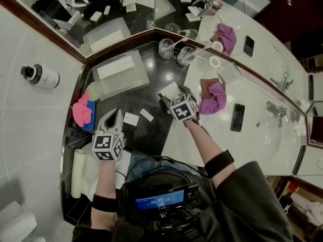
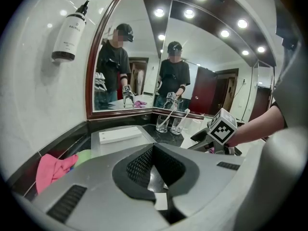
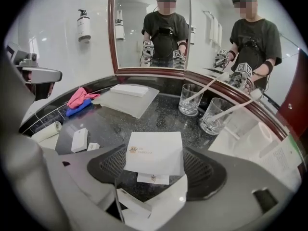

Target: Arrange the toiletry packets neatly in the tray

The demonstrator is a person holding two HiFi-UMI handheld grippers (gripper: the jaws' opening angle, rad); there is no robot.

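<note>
Dark polished stone forms the corner bench [image 1: 151, 135], with mirrors [image 1: 126, 4] along both walls. At the back of it, near the corner, lies the pale tray [image 1: 128, 82], and one long white packet [image 1: 115, 68] lies flat inside it.

The right gripper [image 1: 174, 96] hangs over the middle of the bench, pointing steeply down. Its jaws stand wide and are clamped on the two side edges of a square white packet [image 3: 154, 153], held clear of the stone. A smaller packet [image 3: 153, 178] lies on the bench under it.

The left gripper [image 1: 115, 114] hovers nearer the person, with its jaws closed together and nothing between them. Two loose packets [image 1: 130, 119] lie on the stone just beyond its tips, between the two grippers and well short of the tray.

Two glasses [image 1: 175, 52] stand side by side right of the tray. A pink cloth [image 1: 81, 110] is bunched at the bench's left edge. A purple cloth [image 1: 213, 97] and a dark phone [image 1: 237, 117] lie on the white surface to the right.
</note>
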